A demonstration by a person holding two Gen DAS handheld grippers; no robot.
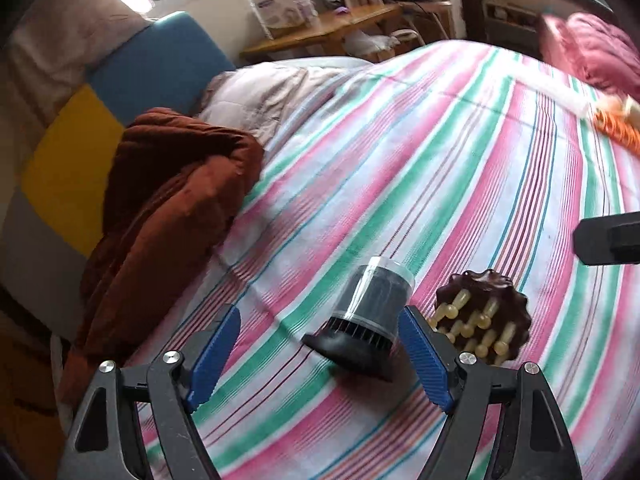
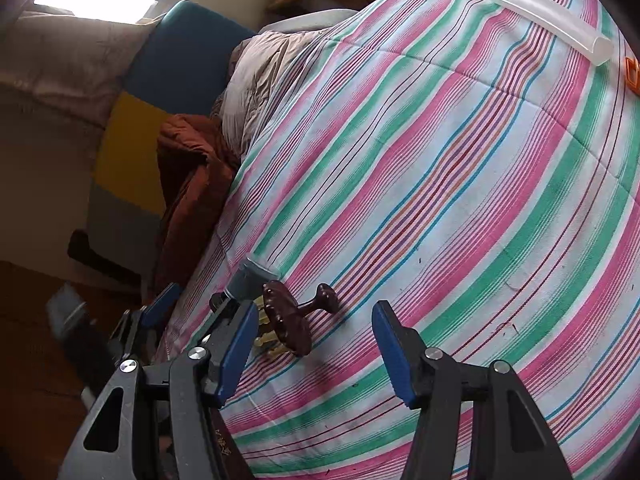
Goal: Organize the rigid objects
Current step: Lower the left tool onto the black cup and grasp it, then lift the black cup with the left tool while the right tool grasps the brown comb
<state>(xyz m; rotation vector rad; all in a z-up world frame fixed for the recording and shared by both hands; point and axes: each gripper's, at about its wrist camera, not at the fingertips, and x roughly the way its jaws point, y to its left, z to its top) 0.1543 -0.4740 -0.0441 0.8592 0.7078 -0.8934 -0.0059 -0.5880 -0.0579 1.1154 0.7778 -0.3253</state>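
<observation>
Left gripper (image 1: 320, 344) jaws wide around black cylinder (image 1: 370, 312), right gripper (image 2: 316, 344) jaws wide, empty

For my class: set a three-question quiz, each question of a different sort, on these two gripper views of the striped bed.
1. True or false: the left gripper is shut on the dark cylindrical filter.
2. Multiple choice: the brown massage brush lies (A) on the striped bedspread, beside the filter; (B) on the wooden desk; (C) between the pads of the right gripper.
3. Fill in: the clear tube lies at the ____ end of the bedspread, away from both grippers.

Key: 1 false, its jaws stand open, the filter near its right pad. 2 A. 3 far.
</observation>
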